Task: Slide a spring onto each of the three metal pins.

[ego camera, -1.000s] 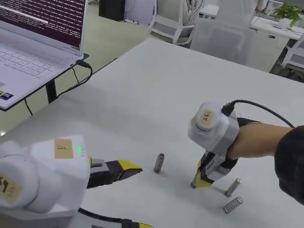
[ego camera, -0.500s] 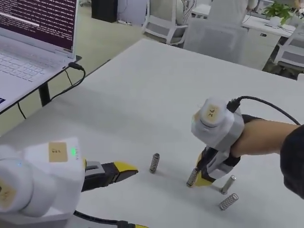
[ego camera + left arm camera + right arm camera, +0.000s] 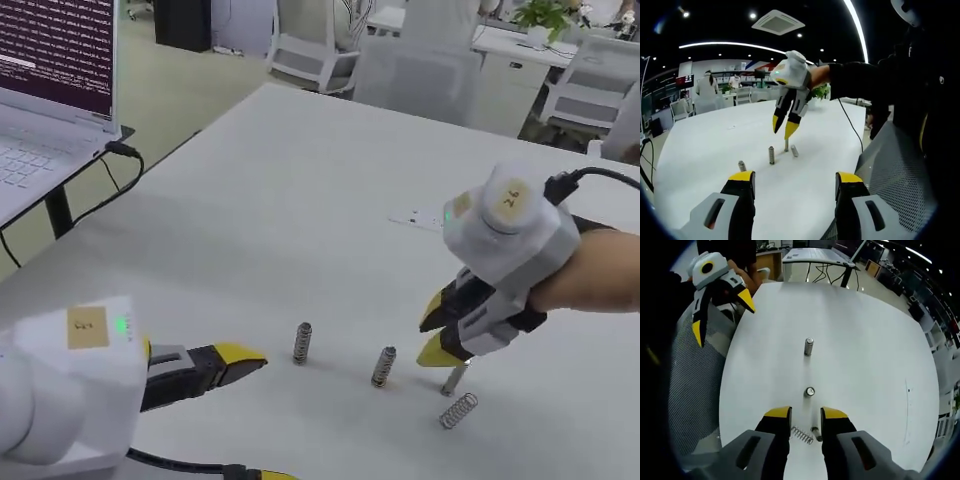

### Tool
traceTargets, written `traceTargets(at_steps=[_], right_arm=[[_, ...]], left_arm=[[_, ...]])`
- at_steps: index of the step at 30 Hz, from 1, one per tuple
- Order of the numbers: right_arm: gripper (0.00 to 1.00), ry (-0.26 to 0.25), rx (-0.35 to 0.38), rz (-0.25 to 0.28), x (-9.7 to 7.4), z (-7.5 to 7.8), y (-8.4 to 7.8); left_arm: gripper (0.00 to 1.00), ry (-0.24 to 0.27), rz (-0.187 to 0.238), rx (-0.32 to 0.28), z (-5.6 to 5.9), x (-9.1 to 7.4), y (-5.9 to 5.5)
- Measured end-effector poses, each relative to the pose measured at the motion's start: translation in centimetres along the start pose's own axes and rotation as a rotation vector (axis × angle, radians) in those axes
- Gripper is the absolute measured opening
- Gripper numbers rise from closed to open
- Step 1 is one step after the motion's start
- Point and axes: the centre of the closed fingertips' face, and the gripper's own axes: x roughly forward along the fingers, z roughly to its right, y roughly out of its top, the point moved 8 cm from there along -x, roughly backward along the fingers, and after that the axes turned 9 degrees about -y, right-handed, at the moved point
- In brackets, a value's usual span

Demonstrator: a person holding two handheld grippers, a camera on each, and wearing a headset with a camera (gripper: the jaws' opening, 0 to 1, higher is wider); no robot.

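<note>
Springs sit on the left pin (image 3: 302, 343) and the middle pin (image 3: 384, 367), both upright on the table (image 3: 300, 200). A second ago the right gripper (image 3: 422, 342) was down at the middle pin; it has since lifted clear, jaws slightly parted and empty, so that spring looks seated. Only the bare pin (image 3: 454, 379) remains, the loose spring (image 3: 459, 410) lying just beside it, while the left gripper (image 3: 796, 177) hovers open and empty.

1. The table (image 3: 300, 170) is plain white, with no pattern.
2. The left gripper (image 3: 796, 177) and the right gripper (image 3: 430, 340) match: white bodies, black jaws with yellow tips, a tan label on each.
3. A green light (image 3: 121, 325) glows on the left gripper's body.
4. The loose spring (image 3: 458, 410) and the bare pin (image 3: 453, 379) are silver-grey — so are the 2 sprung pins (image 3: 302, 342).
5. The laptop screen (image 3: 55, 45) is dark purple with pale text lines.
</note>
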Motion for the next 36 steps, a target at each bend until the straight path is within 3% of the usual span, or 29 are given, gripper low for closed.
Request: traceTargets(at_steps=[9,17,25,36], right_arm=[[0.21,-0.046,0.064,0.059,-2.4,-1.5,-2.0],[0.21,-0.073,0.133,0.045,-3.2,-1.7,-5.1],[0.20,-0.041,0.186,0.019,-1.2,-1.5,-7.8],[0.18,0.018,0.122,0.037,2.2,0.3,-8.9]], left_arm=[[0.61,-0.003,-0.001,0.005,-0.2,-0.1,0.5],[0.60,0.006,0.005,0.022,-0.7,-0.3,1.7],[0.59,-0.003,-0.005,0.037,-0.3,0.1,2.3],[0.58,0.006,-0.011,0.024,0.1,0.2,2.2]])
